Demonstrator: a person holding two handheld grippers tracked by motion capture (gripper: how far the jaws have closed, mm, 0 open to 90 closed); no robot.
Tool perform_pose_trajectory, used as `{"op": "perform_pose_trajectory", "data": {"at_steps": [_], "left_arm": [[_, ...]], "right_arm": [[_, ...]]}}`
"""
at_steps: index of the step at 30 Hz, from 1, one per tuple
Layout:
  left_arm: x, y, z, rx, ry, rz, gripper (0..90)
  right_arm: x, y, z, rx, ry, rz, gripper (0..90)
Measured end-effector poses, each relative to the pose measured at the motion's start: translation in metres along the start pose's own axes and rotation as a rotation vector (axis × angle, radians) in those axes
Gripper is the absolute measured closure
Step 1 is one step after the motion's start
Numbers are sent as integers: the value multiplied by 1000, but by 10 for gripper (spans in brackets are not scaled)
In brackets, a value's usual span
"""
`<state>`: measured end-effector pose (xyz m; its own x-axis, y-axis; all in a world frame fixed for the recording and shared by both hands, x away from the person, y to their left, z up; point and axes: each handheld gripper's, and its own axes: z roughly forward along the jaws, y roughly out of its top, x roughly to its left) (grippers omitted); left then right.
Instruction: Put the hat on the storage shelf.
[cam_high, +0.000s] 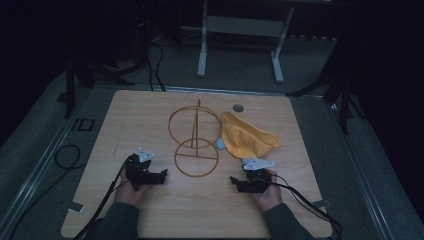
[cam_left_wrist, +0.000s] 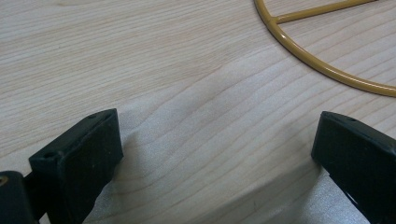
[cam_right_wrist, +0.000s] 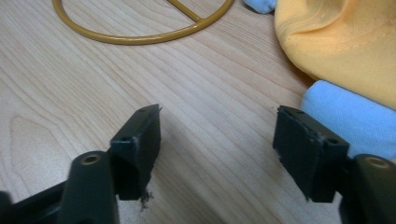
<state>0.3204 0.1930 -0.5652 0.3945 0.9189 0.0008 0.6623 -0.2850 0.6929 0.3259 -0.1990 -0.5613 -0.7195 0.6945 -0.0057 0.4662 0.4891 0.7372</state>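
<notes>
- High view, bottom of frame: two sleeved forearms come in from the lower edge, each hand holding a gripper over the table (cam_high: 150, 210).
- Left gripper (cam_high: 161, 174) sits at lower left of centre, its tips pointing toward frame centre. Left gripper view: both jaws stand wide apart, released, with bare wood between them and nothing held.
- Right gripper (cam_high: 234, 182) sits at lower right of centre, its tips pointing left. Right gripper view: jaws likewise spread, released, nothing between the pads; only wood grain lies between them.
- Stand (cam_high: 196, 145): a brass-coloured wire frame at frame centre, between and beyond the two grippers. Its base ring lies flat on the wood; a second ring rises upright behind it on a thin post. An arc of the base ring shows at upper right in the left gripper view (cam_left_wrist: 322, 65) and at the top in the right gripper view (cam_right_wrist: 140, 37). Neither gripper touches it.
- Cap (cam_high: 247, 137): yellow cloth, crumpled, just right of the stand, beyond the right gripper. It shows at upper right in the right gripper view (cam_right_wrist: 345, 42).
- Blue cloth (cam_right_wrist: 345, 121) lies against the cap's near edge, just beside the right-hand jaw in the right gripper view; a blue bit also shows between stand and cap in the high view (cam_high: 220, 144).
- Hole (cam_high: 238, 107): a round grommet near the far table edge, above the cap.
- Floor (cam_high: 240, 65), top of frame: dim, with white desk legs.
</notes>
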Motion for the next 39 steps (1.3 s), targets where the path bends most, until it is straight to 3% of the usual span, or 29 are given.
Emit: {"op": "perform_pose_trajectory", "data": {"at_steps": [10,19,22,23,24,25,26,27,29,36,39], "left_arm": [[0,0,0,0,0,0,19],[0,0,0,0,0,0,19],[0,0,0,1,-1,0,19],[0,0,0,1,-1,0,19],[0,0,0,1,-1,0,19],[0,0,0,0,0,0,19],[0,0,0,2,-1,0,19],[0,0,0,1,-1,0,19],[0,0,0,1,-1,0,19],[0,0,0,0,-1,0,19],[0,0,0,0,-1,-1,19]], "right_arm": [[-1,0,0,5,25,-26,255],[0,-1,-1,3,32,-29,296],[0,0,-2,6,37,-32,368],[-2,1,-4,21,46,-40,438],[-2,1,-4,21,46,-40,438],[-5,3,-6,35,52,-49,560],[-5,3,-6,35,52,-49,560],[-7,4,-7,46,50,-59,631],[-8,5,-9,54,23,-91,666],[-17,14,-23,3,-31,-129,663],[-23,19,-28,-4,-77,-171,606]]}}
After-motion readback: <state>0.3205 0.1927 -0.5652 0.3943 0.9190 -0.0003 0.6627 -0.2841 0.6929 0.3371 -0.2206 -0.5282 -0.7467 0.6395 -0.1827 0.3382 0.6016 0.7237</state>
